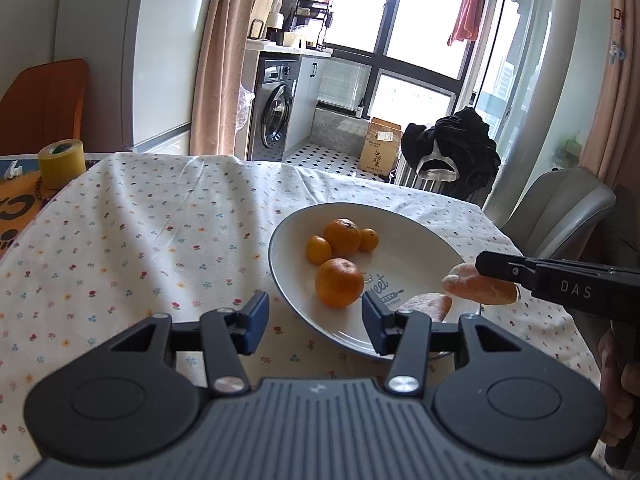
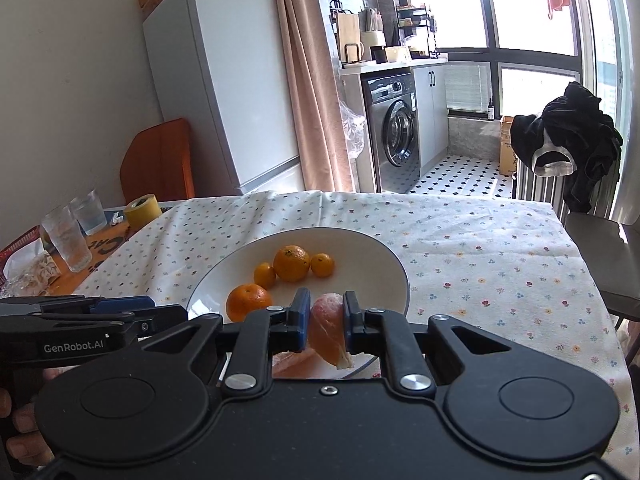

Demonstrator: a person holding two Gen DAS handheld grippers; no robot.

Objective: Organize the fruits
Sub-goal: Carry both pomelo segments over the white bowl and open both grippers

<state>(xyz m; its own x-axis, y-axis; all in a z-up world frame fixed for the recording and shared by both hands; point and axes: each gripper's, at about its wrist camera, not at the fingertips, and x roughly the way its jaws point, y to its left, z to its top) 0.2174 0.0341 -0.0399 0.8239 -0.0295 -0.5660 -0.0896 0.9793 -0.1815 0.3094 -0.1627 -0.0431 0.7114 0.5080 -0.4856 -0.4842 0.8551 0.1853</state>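
Note:
A white plate (image 1: 420,256) on the flowered tablecloth holds two mandarins (image 1: 339,282) and two small kumquats (image 1: 318,249). A peeled citrus segment (image 1: 428,305) lies at the plate's near edge. My left gripper (image 1: 316,318) is open and empty over the plate's near-left rim. My right gripper (image 2: 327,322) is shut on another peeled citrus segment (image 2: 328,330) and holds it above the plate's near rim (image 2: 396,264). In the left wrist view that segment (image 1: 472,282) shows at the tip of the right gripper (image 1: 486,264).
A yellow tape roll (image 1: 62,162) stands at the table's far left. Two glasses (image 2: 66,238) and a wrapped packet (image 2: 30,274) are beside it. A grey chair (image 1: 560,208) stands at the right edge of the table. An orange chair (image 2: 160,160) stands by the fridge.

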